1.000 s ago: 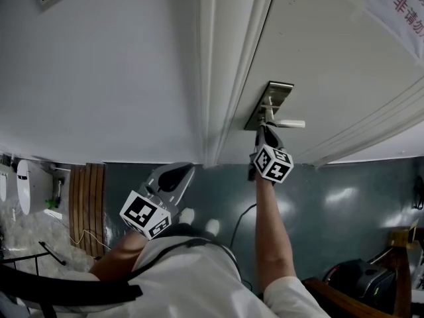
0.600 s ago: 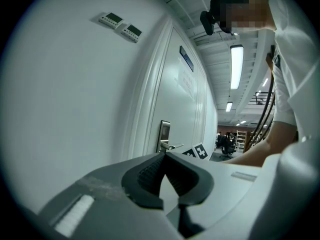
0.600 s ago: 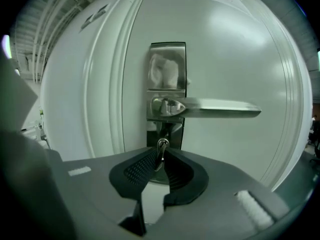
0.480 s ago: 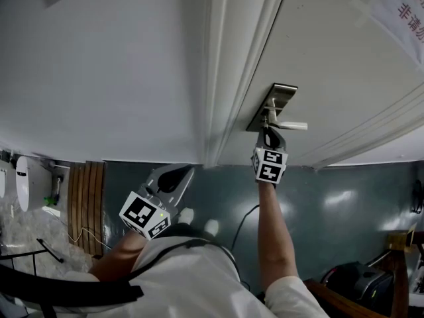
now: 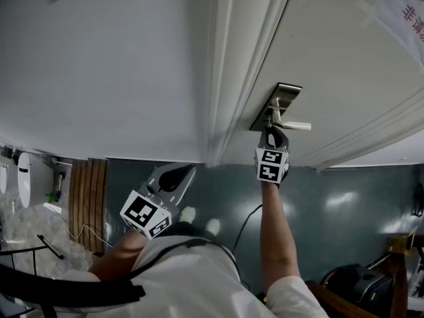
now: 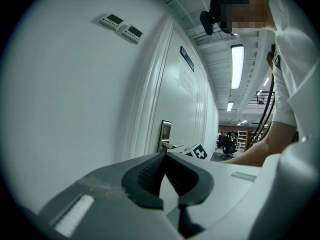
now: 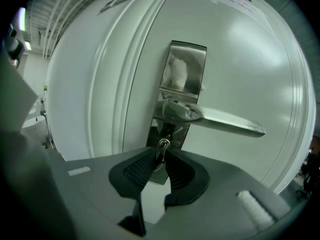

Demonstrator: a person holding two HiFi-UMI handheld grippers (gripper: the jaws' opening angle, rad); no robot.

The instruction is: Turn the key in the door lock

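A silver lock plate (image 7: 185, 74) with a lever handle (image 7: 220, 121) sits on the white door (image 5: 344, 65). The key (image 7: 161, 146) stands edge-on in the keyhole under the handle. My right gripper (image 7: 161, 156) reaches up to it, and its jaws are opening slightly with the key still between the pads and touching them. In the head view the right gripper (image 5: 270, 136) sits just below the lever handle (image 5: 295, 125). My left gripper (image 5: 177, 174) hangs low by the wall, away from the door. Its jaws meet at the tips with nothing held (image 6: 165, 171).
The white door frame (image 5: 222, 78) runs between the wall and the door. Two small control panels (image 6: 122, 26) hang on the wall. A paper notice (image 5: 404, 5) is taped to the door. Wooden slats (image 5: 89, 197) and a cable (image 5: 242, 224) lie on the floor below.
My right gripper has rolled at the key, so its marker cube went from tilted to upright. The left gripper has stayed where it was.
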